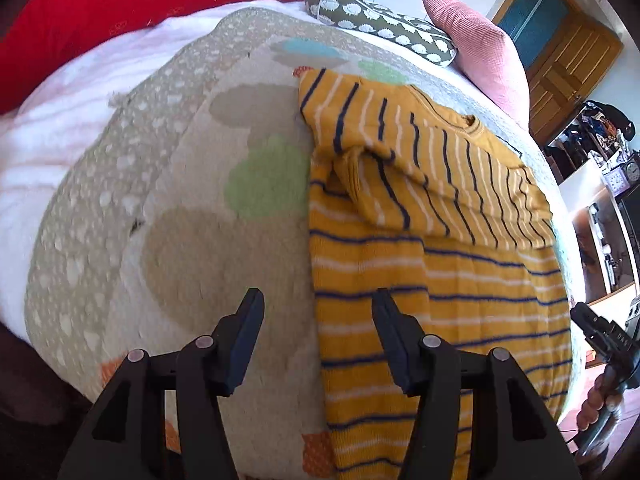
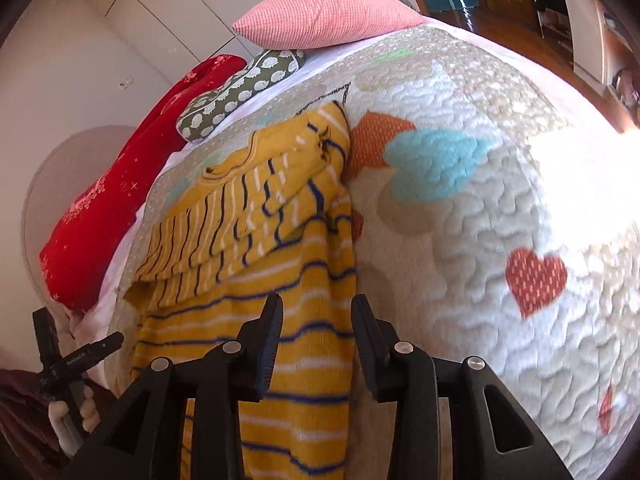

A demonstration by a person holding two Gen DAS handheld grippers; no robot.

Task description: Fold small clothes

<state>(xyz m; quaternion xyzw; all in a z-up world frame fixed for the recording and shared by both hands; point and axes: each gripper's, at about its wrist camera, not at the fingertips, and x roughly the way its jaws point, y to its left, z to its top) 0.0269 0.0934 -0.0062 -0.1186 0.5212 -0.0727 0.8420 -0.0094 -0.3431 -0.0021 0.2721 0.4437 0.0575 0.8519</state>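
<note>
Plainly, the yellow striped sweater (image 1: 436,292) lay flat on the patterned blanket (image 1: 192,240), its long axis running away from both cameras, hem nearest and neckline farthest, with both sleeves already folded across the chest. From the left gripper (image 1: 318,316) the garment sat ahead and to the right, so that its left edge ran up between the two fingers; the jaws stood wide and held nothing. From the right gripper (image 2: 316,320) the sweater (image 2: 256,320) lay ahead and to the left, its right edge passing between the open fingers, which likewise gripped nothing. Each gripper hovered over its own hem-side edge, neither clearly nearer than the other, which suggested the next move would be a two-handed lift of the hem toward the collar. By count there was one sweater, one blanket (image 2: 480,240), two grippers, one pink pillow (image 2: 324,20), one hedgehog-print cushion (image 2: 240,92) and one red quilt (image 2: 120,208).
</note>
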